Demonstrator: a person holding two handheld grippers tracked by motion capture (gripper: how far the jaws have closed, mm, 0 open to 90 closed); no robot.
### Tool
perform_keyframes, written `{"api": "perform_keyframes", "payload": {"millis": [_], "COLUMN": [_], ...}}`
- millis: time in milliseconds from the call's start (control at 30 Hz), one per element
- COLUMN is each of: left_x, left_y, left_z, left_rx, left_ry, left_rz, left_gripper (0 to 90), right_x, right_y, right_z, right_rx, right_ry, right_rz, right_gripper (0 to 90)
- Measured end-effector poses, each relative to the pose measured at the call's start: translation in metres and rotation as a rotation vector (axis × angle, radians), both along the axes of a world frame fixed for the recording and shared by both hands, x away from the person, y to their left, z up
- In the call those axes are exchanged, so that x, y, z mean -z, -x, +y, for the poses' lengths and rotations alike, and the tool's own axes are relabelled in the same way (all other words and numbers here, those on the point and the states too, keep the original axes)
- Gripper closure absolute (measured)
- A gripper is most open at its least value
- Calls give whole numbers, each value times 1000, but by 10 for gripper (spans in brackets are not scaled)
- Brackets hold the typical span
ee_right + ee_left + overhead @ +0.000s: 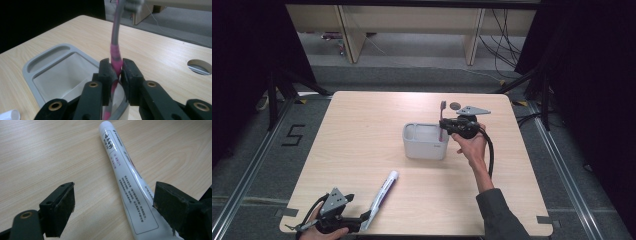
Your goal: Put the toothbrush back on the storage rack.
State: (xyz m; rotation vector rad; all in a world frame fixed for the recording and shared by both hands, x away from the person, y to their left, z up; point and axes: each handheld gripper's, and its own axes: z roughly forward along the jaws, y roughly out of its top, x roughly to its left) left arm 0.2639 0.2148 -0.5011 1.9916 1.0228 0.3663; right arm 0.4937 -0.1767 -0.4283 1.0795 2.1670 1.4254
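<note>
My right gripper (115, 75) clamping pink toothbrush (115, 53) upright over grey holder (424, 141), my left gripper (113, 207) wide around toothpaste tube (127, 182) at table's 7 o'clock

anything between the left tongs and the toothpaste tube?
Nothing visible. The left tongs stand open, one jaw on each side of the toothpaste tube, which lies flat on the table. The right-hand jaw looks to be at the tube's edge; the other has bare wood between it and the tube.
</note>
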Motion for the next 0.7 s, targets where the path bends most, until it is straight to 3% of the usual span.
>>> {"api": "perform_keyframes", "payload": {"millis": [100,167,233,333,367,567,600,700], "left_x": [-1,-1,-1,-1,-1,-1,0,-1], "left_y": [-1,-1,-1,-1,-1,-1,-1,-1], "left_z": [3,3,3,3,3,3,3,2], "left_rx": [20,18,19,19,18,15,13,16], "left_ry": [-38,-35,-36,-38,-37,-30,-28,-34], "left_rz": [4,2,3,3,3,3,3,6], "left_gripper": [168,168,168,168,167,168,168,168], "right_x": [-1,-1,-3,-5,-6,-11,-11,-12], "right_y": [2,3,8,12,16,28,29,32], "right_z": [0,0,-1,-4,-6,-15,-18,-21], "right_rx": [-2,6,23,3,19,34,28,34], "right_ry": [2,15,34,31,22,-7,4,-7], "right_rz": [-8,-8,-8,-50,-31,-8,-33,-37], "right_gripper": [735,645,612,549,524,476,474,472]}}
